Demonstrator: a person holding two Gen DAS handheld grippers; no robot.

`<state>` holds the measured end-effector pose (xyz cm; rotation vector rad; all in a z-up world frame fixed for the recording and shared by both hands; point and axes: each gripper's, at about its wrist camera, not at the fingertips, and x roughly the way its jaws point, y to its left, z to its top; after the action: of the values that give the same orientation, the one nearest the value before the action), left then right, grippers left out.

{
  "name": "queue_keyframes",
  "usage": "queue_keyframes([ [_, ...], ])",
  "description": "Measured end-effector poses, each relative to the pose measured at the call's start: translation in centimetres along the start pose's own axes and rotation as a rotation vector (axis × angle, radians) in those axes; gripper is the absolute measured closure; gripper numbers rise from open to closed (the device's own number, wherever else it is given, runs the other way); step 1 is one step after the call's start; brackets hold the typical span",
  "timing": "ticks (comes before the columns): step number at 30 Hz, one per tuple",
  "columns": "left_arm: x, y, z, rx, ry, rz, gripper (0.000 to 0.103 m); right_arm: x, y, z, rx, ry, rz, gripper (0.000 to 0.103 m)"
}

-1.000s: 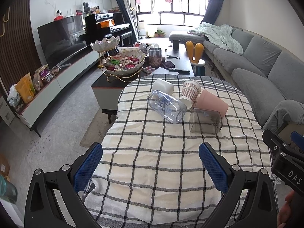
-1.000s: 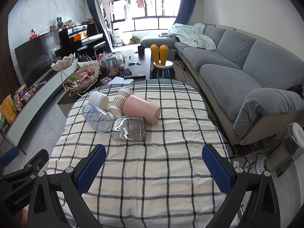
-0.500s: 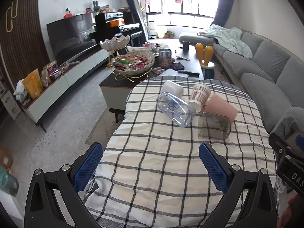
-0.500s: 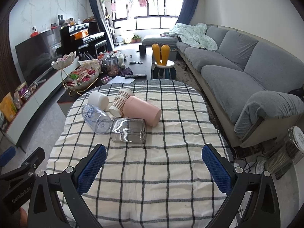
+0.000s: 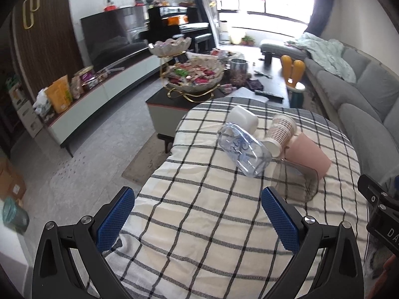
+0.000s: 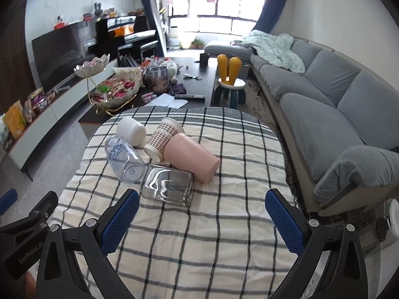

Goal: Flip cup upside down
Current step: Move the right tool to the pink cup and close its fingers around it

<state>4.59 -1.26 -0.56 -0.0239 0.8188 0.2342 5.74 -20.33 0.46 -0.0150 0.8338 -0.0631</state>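
Several cups lie on their sides in a cluster on the checked tablecloth [image 6: 199, 236]: a white cup [image 6: 131, 130], a clear blue-printed cup [image 6: 124, 159], a checked paper cup [image 6: 163, 138], a pink cup [image 6: 190, 157] and a square clear glass [image 6: 167, 188]. In the left wrist view they show as the white cup [image 5: 243, 119], clear cup [image 5: 244, 152], paper cup [image 5: 280, 133], pink cup [image 5: 308, 158] and glass [image 5: 296, 183]. My left gripper [image 5: 198, 220] and right gripper [image 6: 199, 220] are open and empty, both short of the cups.
A dark coffee table [image 6: 199, 84] with a snack bowl [image 6: 116, 91] and a jar stands beyond the table. A grey sofa [image 6: 336, 99] runs along the right. A TV unit [image 5: 99, 84] lines the left wall. A yellow-eared stool [image 6: 230, 84] stands nearby.
The left gripper's view has swung left and closer, so the cups sit further right in it. The right gripper has edged forward toward the cups. Both stay open.
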Motion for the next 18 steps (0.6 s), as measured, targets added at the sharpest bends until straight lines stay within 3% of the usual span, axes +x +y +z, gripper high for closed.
queue_keyframes([
  [10,2.2,-2.6,1.9,-0.126,0.034,0.07,0.0,6.3,0.9,5.9,-0.25,0.134,0.089,0.001],
  [18,5.1,-5.1,3.2,-0.184,0.085,0.104,0.0,13.2,3.1,8.6,-0.48,0.324,0.154,0.003],
])
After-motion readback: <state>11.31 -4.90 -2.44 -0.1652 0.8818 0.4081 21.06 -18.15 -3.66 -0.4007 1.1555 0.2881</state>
